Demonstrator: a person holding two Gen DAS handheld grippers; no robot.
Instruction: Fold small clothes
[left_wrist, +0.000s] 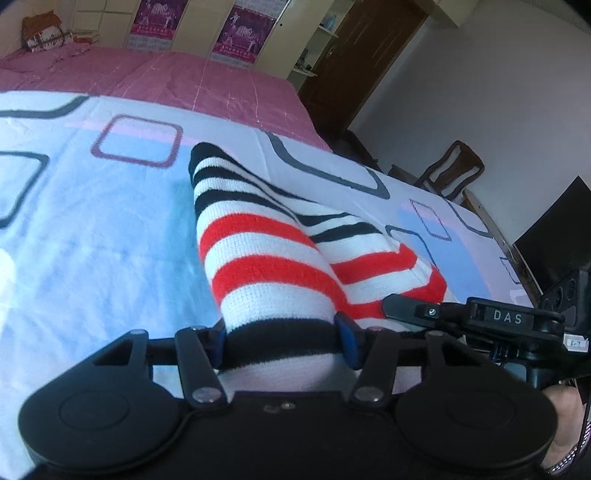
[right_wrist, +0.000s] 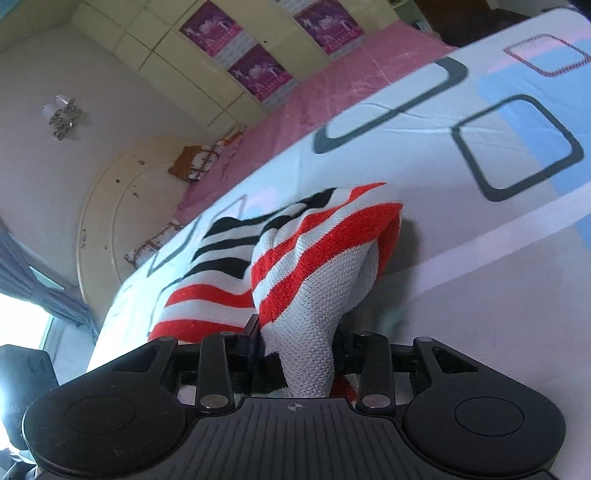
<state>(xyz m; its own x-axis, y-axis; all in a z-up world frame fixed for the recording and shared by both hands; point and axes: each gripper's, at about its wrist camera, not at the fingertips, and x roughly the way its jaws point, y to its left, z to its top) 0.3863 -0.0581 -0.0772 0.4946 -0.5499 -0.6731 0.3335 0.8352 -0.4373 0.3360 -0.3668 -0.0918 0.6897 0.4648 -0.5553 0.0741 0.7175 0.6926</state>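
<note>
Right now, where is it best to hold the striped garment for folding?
At its near edge, coming from the front. The striped garment stretches away over the bed, and both the left gripper and the right gripper grip that bunched edge.

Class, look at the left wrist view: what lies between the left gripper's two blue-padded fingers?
The striped red, white and black knitted garment; the left gripper pinches its black band, seen in the left wrist view.
</note>
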